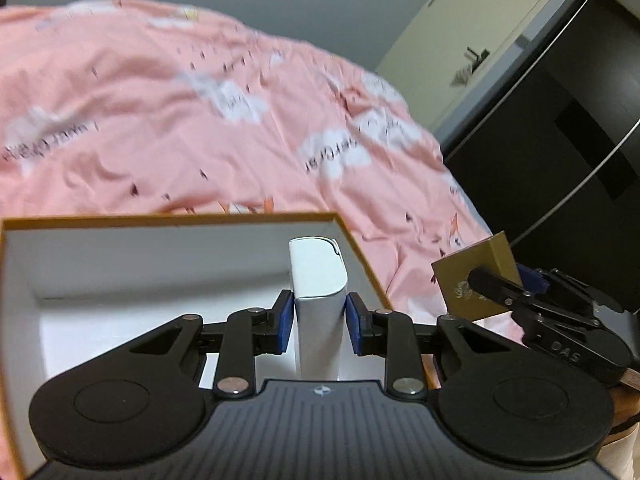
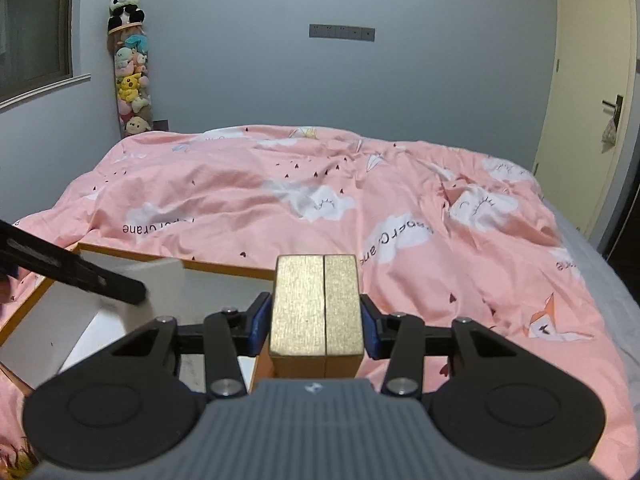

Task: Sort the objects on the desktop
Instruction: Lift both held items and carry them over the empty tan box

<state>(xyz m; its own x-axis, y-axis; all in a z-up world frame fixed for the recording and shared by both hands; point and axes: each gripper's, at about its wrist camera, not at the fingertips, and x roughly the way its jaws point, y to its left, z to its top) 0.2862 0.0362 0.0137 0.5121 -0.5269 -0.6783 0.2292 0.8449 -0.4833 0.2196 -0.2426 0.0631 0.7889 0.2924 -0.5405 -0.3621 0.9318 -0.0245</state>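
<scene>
My left gripper [image 1: 319, 322] is shut on a white carton [image 1: 318, 280], held upright over the inside of an open white storage box with an orange rim [image 1: 168, 221]. My right gripper [image 2: 316, 326] is shut on a gold box [image 2: 316, 304] and holds it just right of the storage box [image 2: 176, 263]. In the left wrist view the gold box [image 1: 460, 280] and right gripper [image 1: 520, 294] show at the right, outside the storage box. In the right wrist view the white carton [image 2: 156, 284] and a left finger [image 2: 80, 270] appear blurred at the left.
The storage box lies on a bed with a pink quilt [image 2: 320, 200]. A black wardrobe [image 1: 560, 140] and a cream door [image 1: 480, 20] stand to the right. A tube of plush toys [image 2: 130, 68] stands in the far left corner.
</scene>
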